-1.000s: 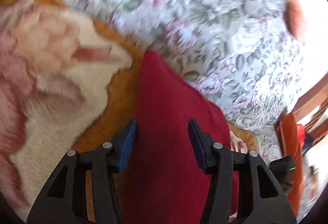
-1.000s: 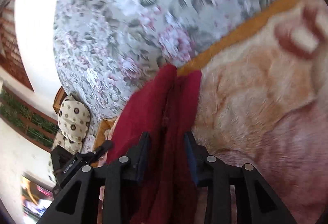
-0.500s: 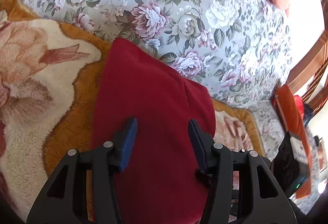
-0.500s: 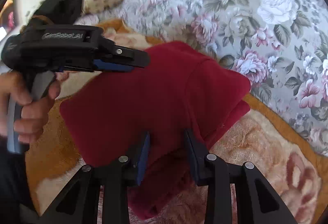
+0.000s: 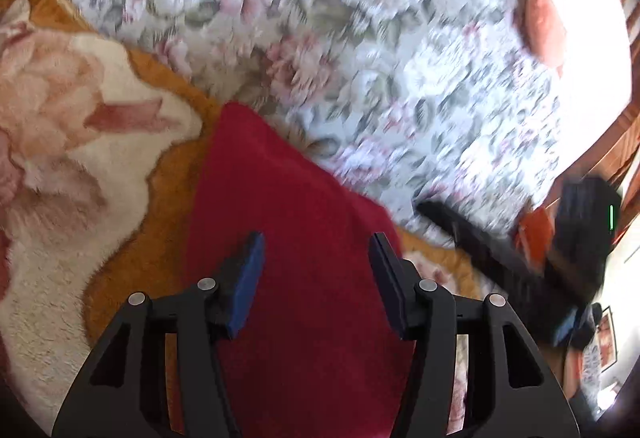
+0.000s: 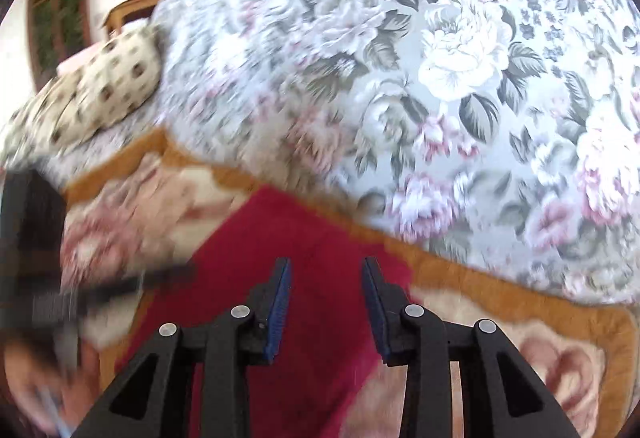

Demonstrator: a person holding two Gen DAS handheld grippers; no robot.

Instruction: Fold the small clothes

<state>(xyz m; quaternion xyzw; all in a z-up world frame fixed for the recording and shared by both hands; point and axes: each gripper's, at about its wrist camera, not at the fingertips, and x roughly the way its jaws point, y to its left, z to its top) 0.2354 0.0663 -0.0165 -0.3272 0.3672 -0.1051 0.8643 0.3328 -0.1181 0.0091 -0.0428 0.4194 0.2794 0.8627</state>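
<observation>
Floral bedding (image 6: pixel 460 69) lies beyond the plush orange blanket (image 5: pixel 120 141), where the folded red garment (image 5: pixel 304 278) rests. Both tools, left tool (image 5: pixel 316 274) and right tool (image 6: pixel 326 302), hover part-open, gripping nothing. Pressing the fold flat next would help it hold.

We get bright daylight in both views — the upper right of the left wrist view burns out to plain white, and a smaller blown-out patch sits at the upper left of the right wrist view. Motion blur smears the floral bedspread (image 5: pixel 360 37) in the left view and the spotted cushion (image 6: pixel 100 85) in the right, while each camera's own fingers stay sharp. Both pictures bulge fisheye-fashion — dark corners ring them. We see soft, faint shadows.
</observation>
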